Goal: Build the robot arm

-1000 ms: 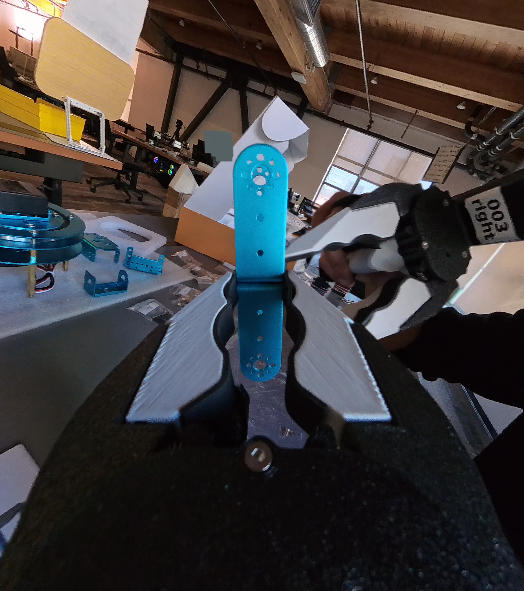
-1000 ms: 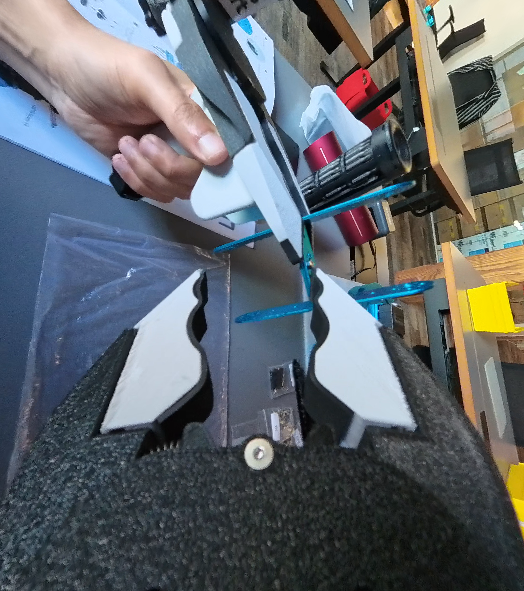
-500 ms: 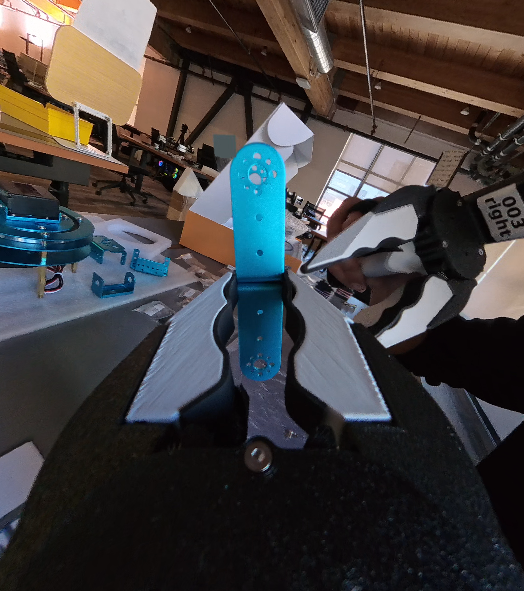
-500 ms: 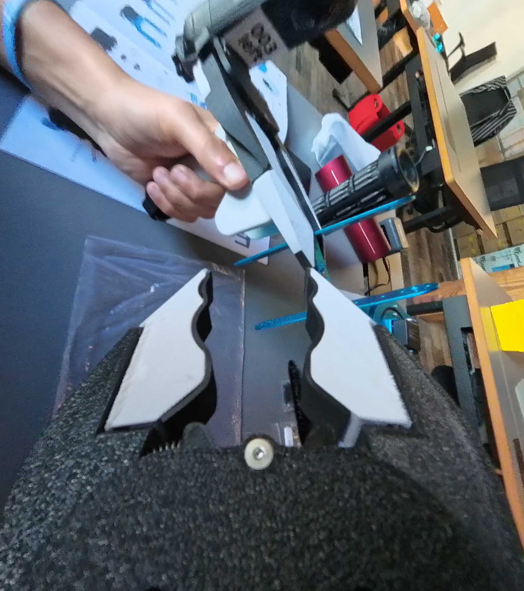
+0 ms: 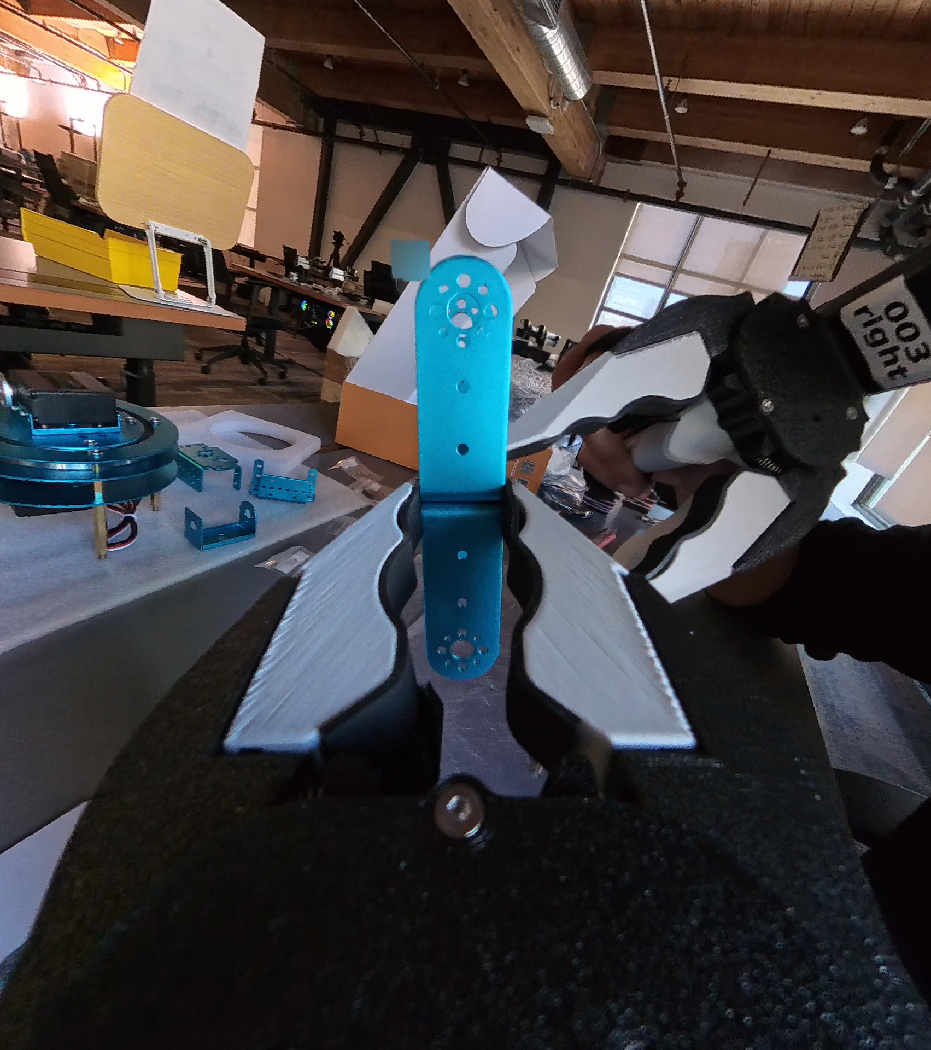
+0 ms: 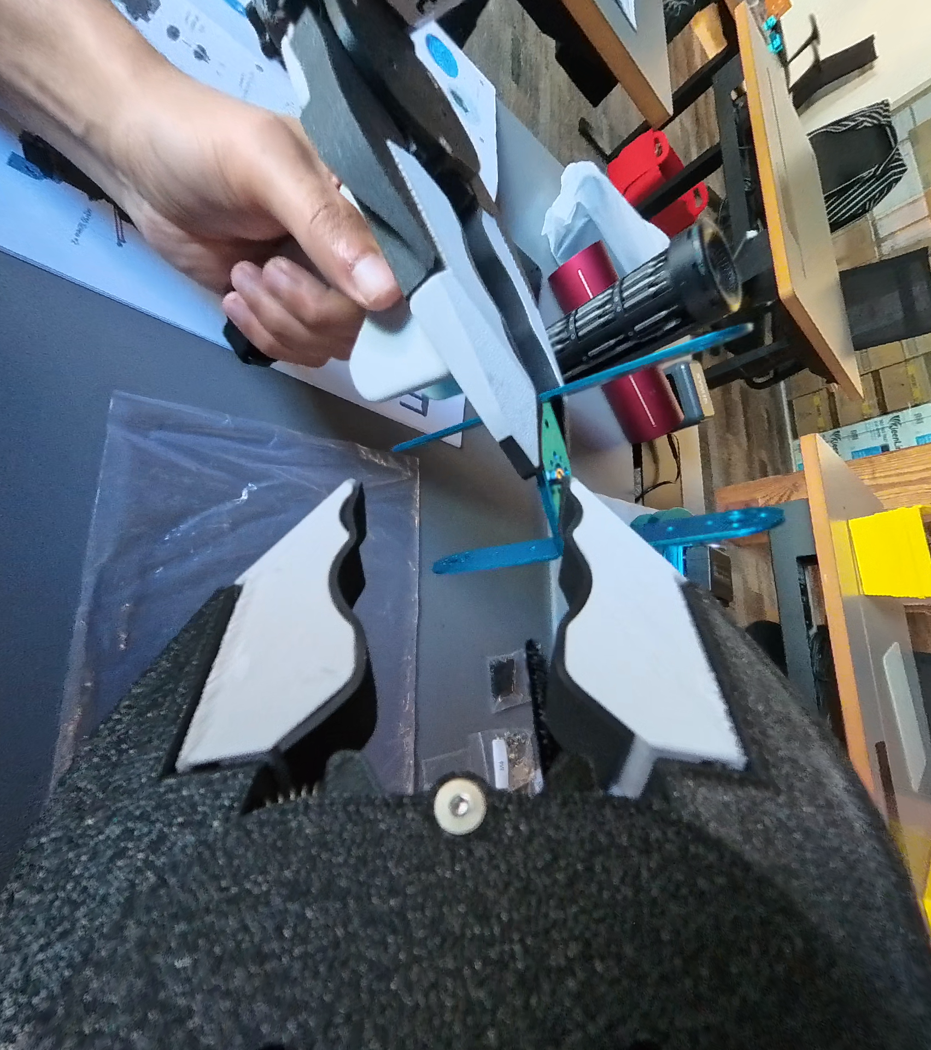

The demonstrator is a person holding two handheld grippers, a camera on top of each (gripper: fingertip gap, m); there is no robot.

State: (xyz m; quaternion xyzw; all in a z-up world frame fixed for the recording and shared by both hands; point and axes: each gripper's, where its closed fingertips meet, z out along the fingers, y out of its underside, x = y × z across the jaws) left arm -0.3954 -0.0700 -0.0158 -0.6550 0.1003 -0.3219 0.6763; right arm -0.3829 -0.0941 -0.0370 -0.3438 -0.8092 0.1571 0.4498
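The left gripper (image 5: 462, 500) is clamping the blue metal bracket (image 5: 463, 398) between its fingertips, right at the bend, with one perforated arm standing straight up toward 12 o'clock and the other lying back between the fingers toward 6. That grip is looking the same as half a second ago; the bracket is sitting just where it was between the pads.

Over at 3 o'clock in the left wrist view, the right gripper (image 5: 582, 488) is coming in with its fingers spread apart, and its upper finger (image 5: 610, 392) is now reaching closer to the bracket's edge than it was a moment back, the tip just beside the upright arm.

From the right wrist view, the right gripper (image 6: 463, 500) is showing the gap clearly: nothing between the fingers, the bracket (image 6: 554, 511) edge-on against the inner face of the finger at 3 o'clock. Whether it is truly touching, I cannot tell. The person's hand (image 6: 236, 216) is gripping the left gripper's handle at 11 o'clock, larger in the picture than half a second ago.

Below, a clear plastic bag (image 6: 236, 511) is lying flat on the dark table (image 6: 3, 454). At 9 o'clock in the left wrist view, a round blue turntable assembly (image 5: 54, 449) and small blue brackets (image 5: 219, 525) are resting on white foam.
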